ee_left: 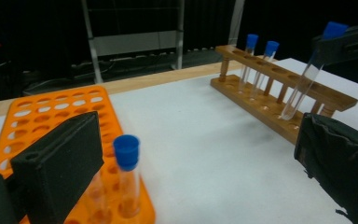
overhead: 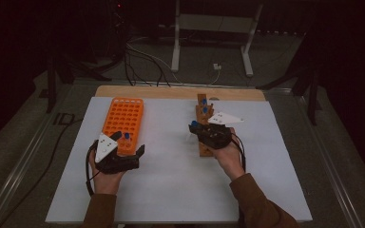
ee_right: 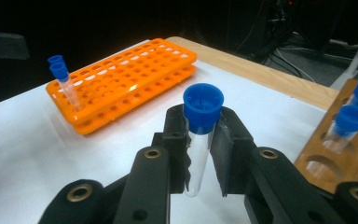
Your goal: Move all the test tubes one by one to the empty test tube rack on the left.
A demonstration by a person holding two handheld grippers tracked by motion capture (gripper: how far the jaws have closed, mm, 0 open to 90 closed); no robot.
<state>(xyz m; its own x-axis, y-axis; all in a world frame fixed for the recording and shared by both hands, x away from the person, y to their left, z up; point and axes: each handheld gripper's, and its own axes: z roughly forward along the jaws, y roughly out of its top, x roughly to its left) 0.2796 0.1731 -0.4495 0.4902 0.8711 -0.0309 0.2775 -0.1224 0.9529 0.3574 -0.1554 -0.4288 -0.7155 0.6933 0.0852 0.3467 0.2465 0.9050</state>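
My right tool [ee_right: 204, 154] is clamped on a blue-capped test tube [ee_right: 199, 140], holding it above the white surface [overhead: 171, 190] just beside the wooden rack [overhead: 204, 124]. My left tool [overhead: 123, 151] rests with its jaws spread apart at the near end of the orange rack [overhead: 123, 116], gripping nothing.

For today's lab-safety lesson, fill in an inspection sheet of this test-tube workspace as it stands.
Surface: white board on a wooden table.
Job's things: orange rack holding blue-capped tubes at its near end; wooden rack holding two capped tubes.
Clutter: nothing seen.
Grippers: right tool shut on a capped tube; left tool open beside the orange rack.
Cables: one trails from each tool; more on the floor.
Surroundings: dark room, metal stand.
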